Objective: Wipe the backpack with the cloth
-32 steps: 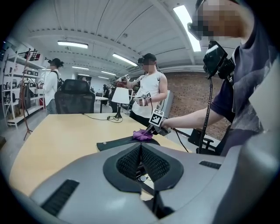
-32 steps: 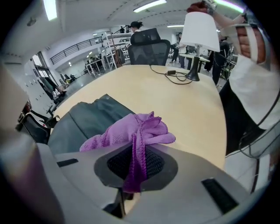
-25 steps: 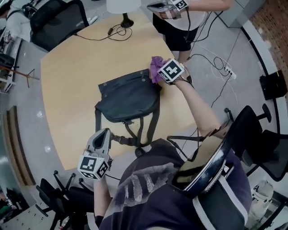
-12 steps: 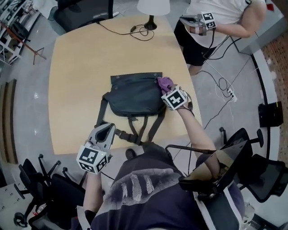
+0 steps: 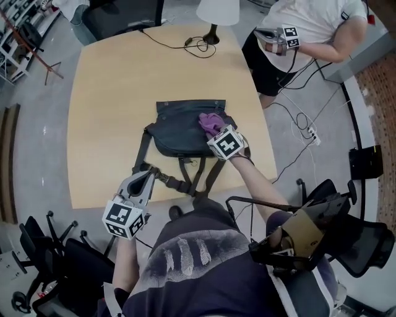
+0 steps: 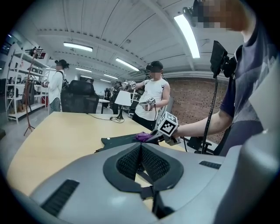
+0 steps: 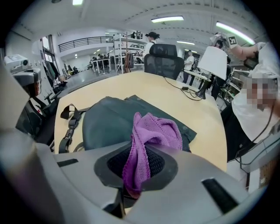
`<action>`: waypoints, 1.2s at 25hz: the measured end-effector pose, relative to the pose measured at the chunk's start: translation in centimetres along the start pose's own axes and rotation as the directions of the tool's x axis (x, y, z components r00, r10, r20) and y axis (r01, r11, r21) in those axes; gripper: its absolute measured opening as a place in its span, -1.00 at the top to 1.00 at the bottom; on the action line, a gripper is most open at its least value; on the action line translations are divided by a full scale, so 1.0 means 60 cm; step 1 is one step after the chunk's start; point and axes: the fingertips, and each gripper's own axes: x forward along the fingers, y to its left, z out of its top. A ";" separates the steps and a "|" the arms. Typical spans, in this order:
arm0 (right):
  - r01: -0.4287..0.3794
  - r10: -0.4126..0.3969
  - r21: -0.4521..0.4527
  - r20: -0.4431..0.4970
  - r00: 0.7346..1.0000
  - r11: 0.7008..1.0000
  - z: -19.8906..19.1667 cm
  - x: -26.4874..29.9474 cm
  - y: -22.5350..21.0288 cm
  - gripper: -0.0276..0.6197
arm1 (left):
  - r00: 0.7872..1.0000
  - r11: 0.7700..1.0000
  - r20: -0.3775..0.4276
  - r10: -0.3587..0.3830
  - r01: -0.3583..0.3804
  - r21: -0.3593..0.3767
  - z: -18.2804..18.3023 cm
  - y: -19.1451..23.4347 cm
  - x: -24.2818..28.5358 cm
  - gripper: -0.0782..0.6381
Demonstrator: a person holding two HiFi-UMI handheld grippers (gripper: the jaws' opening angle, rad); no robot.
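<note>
A dark grey backpack [image 5: 179, 127] lies flat on the wooden table [image 5: 111, 86], its straps [image 5: 185, 176] trailing toward me. My right gripper [image 5: 215, 129] is shut on a purple cloth [image 5: 210, 121], which rests on the right part of the backpack. The right gripper view shows the cloth [image 7: 154, 131] bunched between the jaws over the backpack [image 7: 105, 122]. At the near table edge my left gripper [image 5: 148, 177] is shut on a backpack strap [image 6: 146, 177]. From the left gripper view the backpack [image 6: 120, 139] and the cloth [image 6: 142, 136] lie ahead.
A white lamp [image 5: 218, 12] and its cable [image 5: 198, 44] stand at the table's far edge. Another person [image 5: 297, 25] with grippers stands at the far right. Office chairs [image 5: 124, 12] sit behind the table; more stand by my sides. Cables [image 5: 303, 124] lie on the floor at right.
My right gripper has carried the cloth from the backpack's far right corner leftward onto its top. My left gripper has stayed at the strap.
</note>
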 end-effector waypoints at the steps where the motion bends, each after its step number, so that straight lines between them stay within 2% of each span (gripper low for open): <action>1: -0.014 0.014 -0.015 0.000 1.000 1.000 0.005 0.002 0.016 0.82 | 1.000 1.000 0.004 -0.001 0.001 0.002 0.001 0.002 -0.003 0.75; 7: -0.121 0.122 -0.081 0.003 0.993 0.989 0.038 0.013 0.109 0.82 | 1.000 1.000 0.022 0.002 -0.003 0.008 0.002 0.005 -0.029 0.75; 10: -0.133 0.134 -0.156 -0.006 0.991 0.979 0.058 0.018 0.138 0.82 | 0.999 1.000 0.032 0.019 -0.019 0.012 0.001 0.012 -0.050 0.75; 12: -0.139 0.138 -0.160 -0.013 0.990 0.977 0.065 0.024 0.154 0.82 | 0.999 0.999 0.036 0.035 -0.036 0.009 -0.003 0.019 -0.069 0.75; 15: -0.209 0.210 -0.125 -0.009 0.978 0.970 0.080 0.032 0.202 0.82 | 0.998 0.998 0.035 0.057 -0.058 0.003 -0.014 0.025 -0.099 0.75; 18: -0.242 0.243 -0.202 -0.020 0.970 0.949 0.105 0.045 0.260 0.82 | 0.996 0.997 0.044 0.074 -0.074 0.003 -0.021 0.031 -0.127 0.75; 20: -0.317 0.321 -0.172 -0.005 0.947 0.933 0.123 0.045 0.304 0.82 | 0.996 0.997 0.048 0.079 -0.079 0.004 -0.026 0.034 -0.147 0.75; 23: -0.399 0.407 -0.112 0.064 0.911 0.910 0.155 0.025 0.350 0.82 | 0.995 0.997 0.053 0.080 -0.080 0.006 -0.032 0.033 -0.174 0.75; 27: -0.401 0.408 -0.079 0.212 0.888 0.913 0.209 -0.021 0.367 0.82 | 0.993 0.996 0.076 0.088 -0.089 0.016 -0.032 0.040 -0.213 0.75; 30: -0.397 0.388 -0.045 0.342 0.856 0.917 0.245 -0.076 0.372 0.82 | 0.994 0.997 0.085 0.075 -0.076 0.014 -0.041 0.040 -0.232 0.75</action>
